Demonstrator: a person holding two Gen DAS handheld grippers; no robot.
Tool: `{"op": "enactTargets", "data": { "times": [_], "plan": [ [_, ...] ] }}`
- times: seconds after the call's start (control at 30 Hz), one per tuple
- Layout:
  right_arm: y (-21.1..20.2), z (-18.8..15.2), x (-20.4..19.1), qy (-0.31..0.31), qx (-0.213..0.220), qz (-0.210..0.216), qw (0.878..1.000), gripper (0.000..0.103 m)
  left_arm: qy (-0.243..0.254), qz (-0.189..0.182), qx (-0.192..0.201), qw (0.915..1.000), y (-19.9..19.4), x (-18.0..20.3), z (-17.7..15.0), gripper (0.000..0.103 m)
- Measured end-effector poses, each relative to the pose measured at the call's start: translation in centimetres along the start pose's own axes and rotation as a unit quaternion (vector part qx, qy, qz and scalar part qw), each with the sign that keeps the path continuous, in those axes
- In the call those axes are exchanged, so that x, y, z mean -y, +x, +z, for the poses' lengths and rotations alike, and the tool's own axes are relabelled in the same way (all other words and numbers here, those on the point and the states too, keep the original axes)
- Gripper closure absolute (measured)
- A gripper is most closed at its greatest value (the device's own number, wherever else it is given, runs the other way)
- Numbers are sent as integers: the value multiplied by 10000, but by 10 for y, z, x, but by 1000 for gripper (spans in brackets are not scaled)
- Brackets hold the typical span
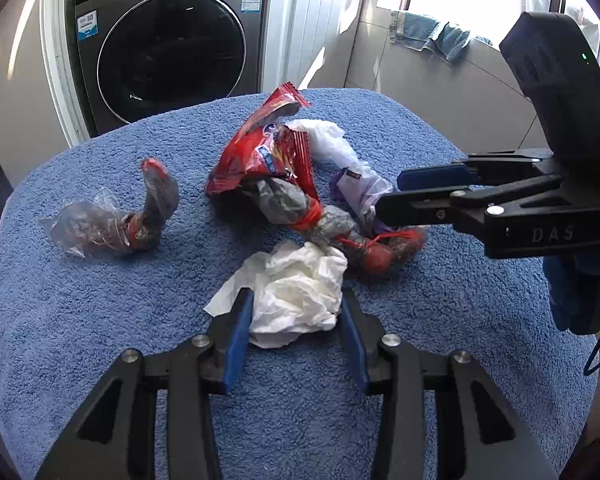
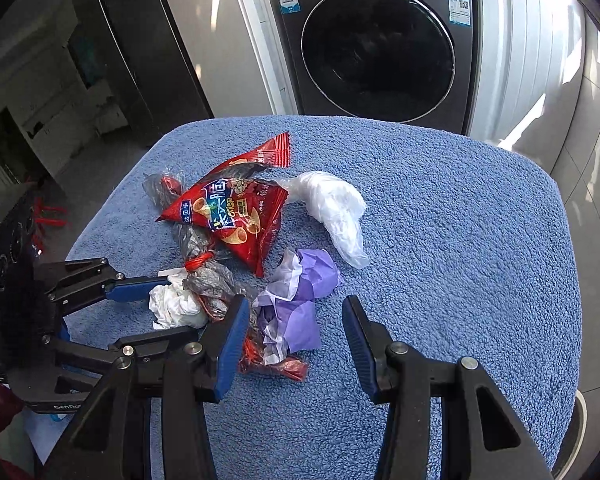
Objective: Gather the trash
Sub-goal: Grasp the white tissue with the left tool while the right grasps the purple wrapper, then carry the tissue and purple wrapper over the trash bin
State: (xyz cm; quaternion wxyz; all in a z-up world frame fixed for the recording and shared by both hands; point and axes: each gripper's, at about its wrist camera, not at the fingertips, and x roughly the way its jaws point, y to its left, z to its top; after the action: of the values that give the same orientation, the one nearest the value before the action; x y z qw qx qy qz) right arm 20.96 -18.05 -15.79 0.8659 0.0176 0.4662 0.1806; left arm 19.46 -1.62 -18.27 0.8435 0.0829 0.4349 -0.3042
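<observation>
1. The white tissue (image 1: 296,296) lay crumpled on the blue towel (image 1: 100,320), near the red snack bag (image 1: 260,152). It looked very light and soft, so a grip across its bulky middle seemed best.
2. The left gripper (image 1: 296,320) was low, with its jaws spread around the tissue, not yet pinching it.
3. The right gripper (image 2: 292,336) hovered with jaws spread over the purple paper (image 2: 296,300).
</observation>
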Motion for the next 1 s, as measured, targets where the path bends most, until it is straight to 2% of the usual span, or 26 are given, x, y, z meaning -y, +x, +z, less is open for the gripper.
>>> {"op": "enactTargets", "data": {
  "times": [0.07, 0.1, 0.17, 0.23, 0.43, 0.6, 1.0],
  "plan": [
    [6, 0, 2, 64, -42, 11, 10000, 58, -71, 6, 14, 10000, -2, -2, -2, 82],
    [8, -1, 4, 98, -62, 27, 9999, 58, -111, 3, 25, 9999, -3, -3, -3, 84],
    [14, -1, 7, 154, -108, 67, 9998, 64, -182, -16, 51, 9998, -9, -4, -6, 86],
    [16, -3, 7, 164, -154, 88, 9997, 74, -231, -17, 79, 9997, -15, -4, -13, 87],
    [6, -9, 7, 149, 6, -4, 9999, 80, -393, 65, 190, 9990, -41, -3, -30, 88],
    [-26, -23, 0, 97, 242, -79, 9996, 81, -569, 143, 416, 9974, -74, -9, -45, 88],
    [-117, -53, -25, -130, 758, -405, 9962, 81, -726, 358, 921, 9925, -135, 8, -57, 89]
  ]
}}
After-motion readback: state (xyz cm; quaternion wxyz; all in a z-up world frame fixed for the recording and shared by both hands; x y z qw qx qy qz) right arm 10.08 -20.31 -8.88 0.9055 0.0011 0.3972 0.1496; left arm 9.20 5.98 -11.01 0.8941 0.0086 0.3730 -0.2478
